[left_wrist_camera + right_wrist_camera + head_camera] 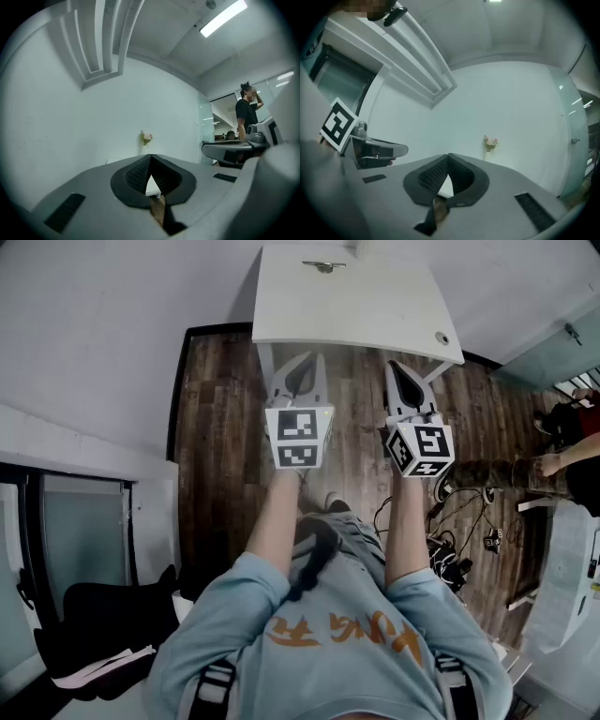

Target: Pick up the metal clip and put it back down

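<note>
Clip lies on table, well beyond left gripper and right gripper, both closed.

right gripper, fingers together, flowers beyond

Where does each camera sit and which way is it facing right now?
Head view: on the person's head, facing steeply down at the white table, metal clip and wood floor; shows both arms, the left gripper and right gripper.
Left gripper view: rides the left gripper, looking along its shut jaws at a white wall with flowers; the right gripper shows at right.
Right gripper view: rides the right gripper, facing that wall; the left gripper shows at left.
Shared: both gripper views see the flowers.
</note>
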`<state>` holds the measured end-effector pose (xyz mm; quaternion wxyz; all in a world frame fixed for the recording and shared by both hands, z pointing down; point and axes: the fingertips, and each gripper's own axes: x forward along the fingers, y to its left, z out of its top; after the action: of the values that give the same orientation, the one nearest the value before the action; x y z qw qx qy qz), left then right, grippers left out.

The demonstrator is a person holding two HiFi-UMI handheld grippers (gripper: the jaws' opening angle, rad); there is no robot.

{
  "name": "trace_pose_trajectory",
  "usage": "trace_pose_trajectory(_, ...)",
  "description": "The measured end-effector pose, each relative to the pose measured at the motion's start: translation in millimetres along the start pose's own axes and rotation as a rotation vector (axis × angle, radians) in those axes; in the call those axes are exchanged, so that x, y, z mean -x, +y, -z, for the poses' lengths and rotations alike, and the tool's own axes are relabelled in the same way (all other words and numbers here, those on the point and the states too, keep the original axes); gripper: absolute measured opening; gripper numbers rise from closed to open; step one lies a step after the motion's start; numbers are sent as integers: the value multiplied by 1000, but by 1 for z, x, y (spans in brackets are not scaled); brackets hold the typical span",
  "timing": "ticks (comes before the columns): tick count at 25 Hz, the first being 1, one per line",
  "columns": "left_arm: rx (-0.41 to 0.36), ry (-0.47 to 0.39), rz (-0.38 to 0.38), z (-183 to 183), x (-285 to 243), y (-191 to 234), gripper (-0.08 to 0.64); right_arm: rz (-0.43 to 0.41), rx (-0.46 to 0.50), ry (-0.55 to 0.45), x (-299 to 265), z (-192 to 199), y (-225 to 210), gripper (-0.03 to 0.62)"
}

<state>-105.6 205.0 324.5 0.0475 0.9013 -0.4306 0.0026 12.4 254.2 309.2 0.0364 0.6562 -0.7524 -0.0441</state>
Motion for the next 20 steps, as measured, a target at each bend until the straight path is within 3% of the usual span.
trace_pose_trajectory(3, 3, 5, -13, 2, 1, 9, 15, 29, 45, -15, -3, -3, 2, 14)
trace_pose_trajectory(20, 49, -7, -58, 1, -4, 57, 17, 20, 32, -38, -28, -9, 13, 14)
